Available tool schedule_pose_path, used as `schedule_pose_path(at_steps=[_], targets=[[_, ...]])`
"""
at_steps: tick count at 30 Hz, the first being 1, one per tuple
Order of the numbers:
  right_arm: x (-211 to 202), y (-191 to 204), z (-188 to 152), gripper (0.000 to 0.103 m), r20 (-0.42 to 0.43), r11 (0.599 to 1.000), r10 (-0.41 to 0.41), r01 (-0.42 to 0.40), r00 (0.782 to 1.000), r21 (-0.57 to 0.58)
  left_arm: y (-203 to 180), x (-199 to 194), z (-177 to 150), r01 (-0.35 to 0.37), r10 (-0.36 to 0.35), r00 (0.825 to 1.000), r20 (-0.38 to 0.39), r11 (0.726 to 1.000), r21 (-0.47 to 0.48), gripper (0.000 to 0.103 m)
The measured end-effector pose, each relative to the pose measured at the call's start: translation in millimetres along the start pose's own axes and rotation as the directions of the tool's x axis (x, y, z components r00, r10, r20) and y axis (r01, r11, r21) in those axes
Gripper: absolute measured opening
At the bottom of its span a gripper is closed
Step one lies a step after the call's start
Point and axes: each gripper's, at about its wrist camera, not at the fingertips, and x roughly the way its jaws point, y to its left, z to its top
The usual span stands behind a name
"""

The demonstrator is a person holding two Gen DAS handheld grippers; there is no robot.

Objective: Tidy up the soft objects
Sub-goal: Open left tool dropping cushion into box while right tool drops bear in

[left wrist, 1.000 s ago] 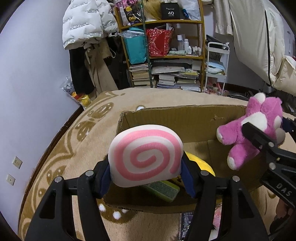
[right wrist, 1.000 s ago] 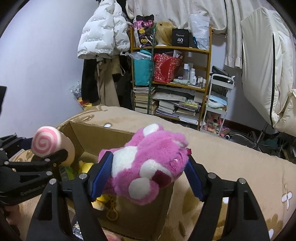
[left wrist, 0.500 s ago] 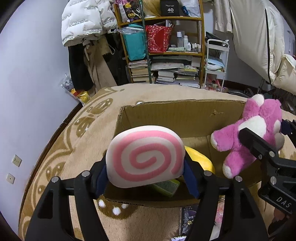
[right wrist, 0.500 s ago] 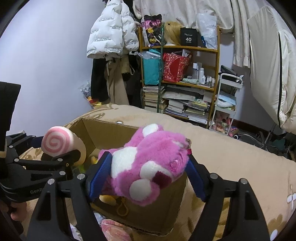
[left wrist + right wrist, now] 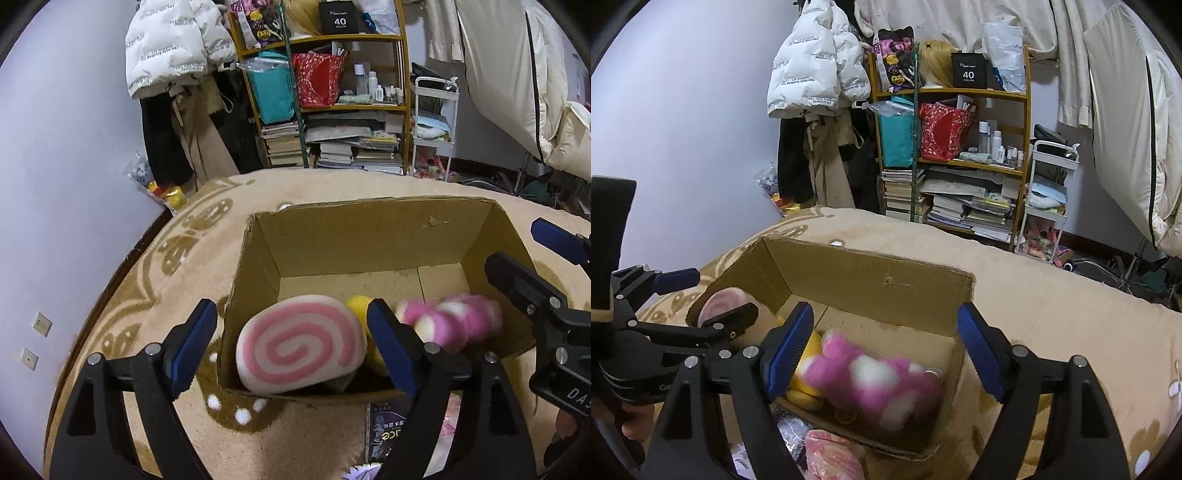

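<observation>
Both my grippers stood with their blue-padded jaws spread apart, gripping nothing. My left gripper (image 5: 291,343) hung over the near-left corner of the cardboard box (image 5: 369,236), and the pink spiral cushion (image 5: 301,343) lay between its fingers but clear of both pads, resting inside the box against the near wall. My right gripper (image 5: 886,349) hovered over the box's near-right part, with the pink plush toy (image 5: 875,384) below it inside the box, blurred in both views, so I could not tell whether it had settled.

The left wrist view showed the spiral face of the cushion in full, a yellow soft toy (image 5: 360,308) just behind it, and the plush as a pink and white smear toward the box's right side. It also showed my right gripper coming in from the right edge, one blue pad outside the box wall.

The right wrist view showed what the left could not: the yellow toy lying beside the plush, with a small ring-shaped piece near them on the box floor, and a pink packet (image 5: 831,454) on the rug outside the near wall. There the cushion was half hidden behind my left gripper's black finger. The box sat on a beige patterned rug (image 5: 177,266).
</observation>
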Motion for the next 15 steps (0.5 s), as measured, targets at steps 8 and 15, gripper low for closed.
schedule_pose_path(at_steps=[8,15], targets=[[-18,-2,0,0.091,0.002,1.0,0.01,-0.01,1.0,0.024,7,-18,-4,-0.021,0.021,1.0,0.007,1.0,-0.017,0.091],[-43,4,4,0.098,0.025,1.0,0.007,-0.008,1.0,0.021,17,-50,-11,-0.037,0.037,0.999,0.023,0.999,-0.035,0.098]])
